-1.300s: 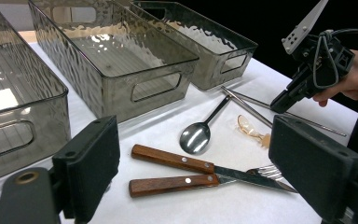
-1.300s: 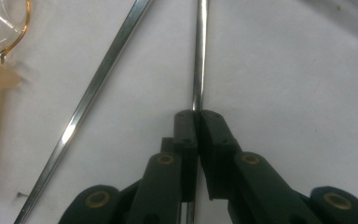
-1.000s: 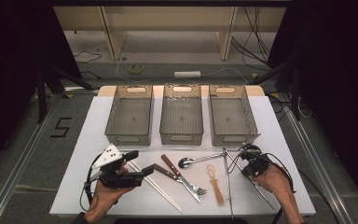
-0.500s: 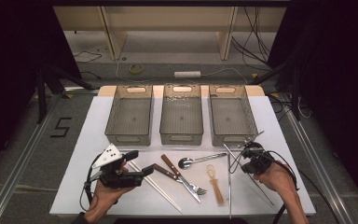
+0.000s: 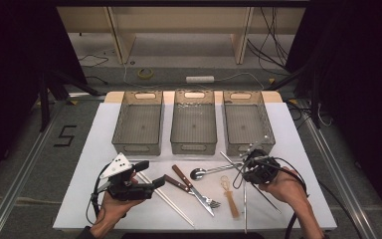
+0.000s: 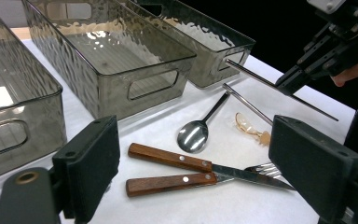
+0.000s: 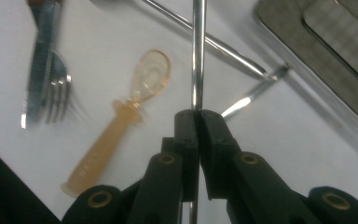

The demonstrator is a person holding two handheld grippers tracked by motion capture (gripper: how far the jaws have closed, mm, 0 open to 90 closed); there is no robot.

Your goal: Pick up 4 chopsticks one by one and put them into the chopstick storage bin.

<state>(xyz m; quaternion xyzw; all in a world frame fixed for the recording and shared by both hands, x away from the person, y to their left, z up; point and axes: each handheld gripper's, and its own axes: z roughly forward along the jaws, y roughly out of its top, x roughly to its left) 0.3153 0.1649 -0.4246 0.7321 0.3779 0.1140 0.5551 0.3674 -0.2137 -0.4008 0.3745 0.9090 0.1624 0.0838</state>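
Three bins [image 5: 194, 124] sit at upper centre on the table [image 5: 94, 134]; below them lie spoon [image 5: 206, 172], knife [image 5: 191, 189], fork [image 5: 189, 190].

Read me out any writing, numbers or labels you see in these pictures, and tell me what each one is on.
"5": a dark figure marked on the grey floor left of the table.
Raised marks on the handle of the amber plastic spoon: too blurred to read.
No readable text on the three bins, the cutlery or the grippers.
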